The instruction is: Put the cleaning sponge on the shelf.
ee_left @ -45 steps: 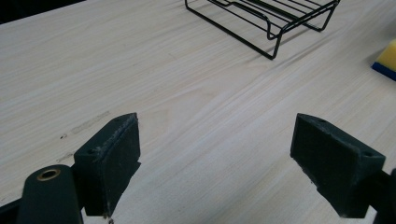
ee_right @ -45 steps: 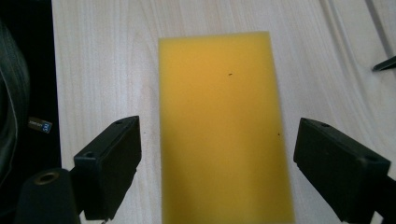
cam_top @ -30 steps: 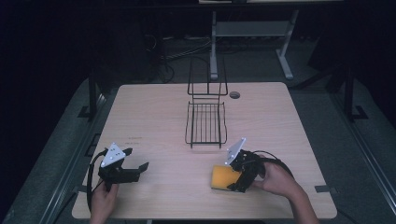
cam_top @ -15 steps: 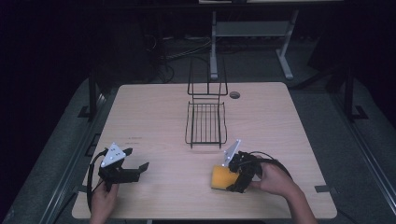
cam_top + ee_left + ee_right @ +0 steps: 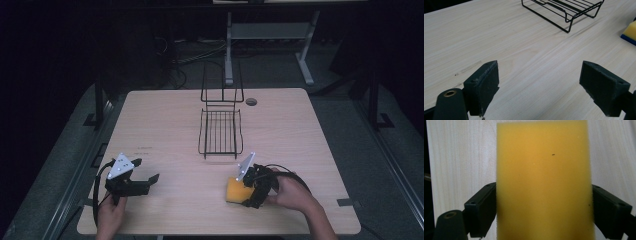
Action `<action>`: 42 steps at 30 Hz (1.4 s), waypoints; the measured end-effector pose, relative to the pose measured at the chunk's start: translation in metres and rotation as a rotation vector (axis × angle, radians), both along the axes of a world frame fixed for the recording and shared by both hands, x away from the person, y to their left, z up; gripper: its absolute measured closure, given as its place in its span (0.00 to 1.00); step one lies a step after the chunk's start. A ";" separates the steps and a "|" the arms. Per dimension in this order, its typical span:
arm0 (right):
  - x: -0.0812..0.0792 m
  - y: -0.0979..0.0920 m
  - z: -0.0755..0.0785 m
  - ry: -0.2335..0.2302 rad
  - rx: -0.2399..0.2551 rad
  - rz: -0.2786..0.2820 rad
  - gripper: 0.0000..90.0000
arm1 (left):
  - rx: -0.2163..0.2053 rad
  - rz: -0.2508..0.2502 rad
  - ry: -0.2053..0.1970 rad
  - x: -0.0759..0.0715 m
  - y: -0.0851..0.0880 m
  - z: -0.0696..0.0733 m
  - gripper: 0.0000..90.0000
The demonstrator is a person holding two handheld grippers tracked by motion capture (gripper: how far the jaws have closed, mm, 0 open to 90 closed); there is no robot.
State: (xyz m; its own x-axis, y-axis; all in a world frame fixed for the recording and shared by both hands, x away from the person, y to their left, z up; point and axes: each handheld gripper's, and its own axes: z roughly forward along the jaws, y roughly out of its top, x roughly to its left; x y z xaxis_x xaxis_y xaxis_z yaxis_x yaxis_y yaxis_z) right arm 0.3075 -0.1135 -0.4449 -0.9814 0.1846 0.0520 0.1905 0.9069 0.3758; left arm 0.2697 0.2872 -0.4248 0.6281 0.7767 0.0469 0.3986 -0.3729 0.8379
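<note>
Right claw (image 5: 243,187) jaws sit against both long sides of the yellow sponge (image 5: 544,182) – sponge lies on the surface (image 5: 170,130), near edge, not yet lifted. Left claw (image 5: 546,87) is wide open, holding nothing. Judged early stage: grasp made; carry to wire rack (image 5: 220,133) probably left.

Cut off by the bottom edge in the right gripper view: the near end of the yellow sponge (image 5: 544,182), its far end lost past the top edge too. Hidden behind that sponge: the inner faces of both jaws of the right gripper (image 5: 544,216), so contact there unseen. Clipped at the right edge in the left gripper view: most of the sponge (image 5: 630,31) (only a yellow corner over a blue underside). Truncated at the top there: the far part of the wire rack (image 5: 564,11). Too small to read from the high view: faint marks on the table (image 5: 145,148), possibly printed text. Covered by the right gripper (image 5: 248,192): one end of the sponge (image 5: 234,189).
</note>
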 end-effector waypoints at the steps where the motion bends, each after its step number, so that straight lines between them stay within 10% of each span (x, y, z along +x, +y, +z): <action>1: 0.000 0.000 0.000 0.000 0.000 0.000 0.17 | 0.000 0.000 0.000 0.000 0.000 0.000 0.17; 42: 0.008 -0.003 0.022 -0.010 0.028 0.019 0.24 | -0.011 -0.003 0.004 0.000 0.001 0.001 0.17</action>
State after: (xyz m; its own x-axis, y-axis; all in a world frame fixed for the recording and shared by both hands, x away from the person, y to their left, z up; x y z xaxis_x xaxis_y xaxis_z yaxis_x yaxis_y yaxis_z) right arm 0.3154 -0.1166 -0.4231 -0.9853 0.1645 0.0468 0.1693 0.8996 0.4025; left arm 0.2699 0.2883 -0.4235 0.6305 0.7754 0.0358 0.4010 -0.3649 0.8402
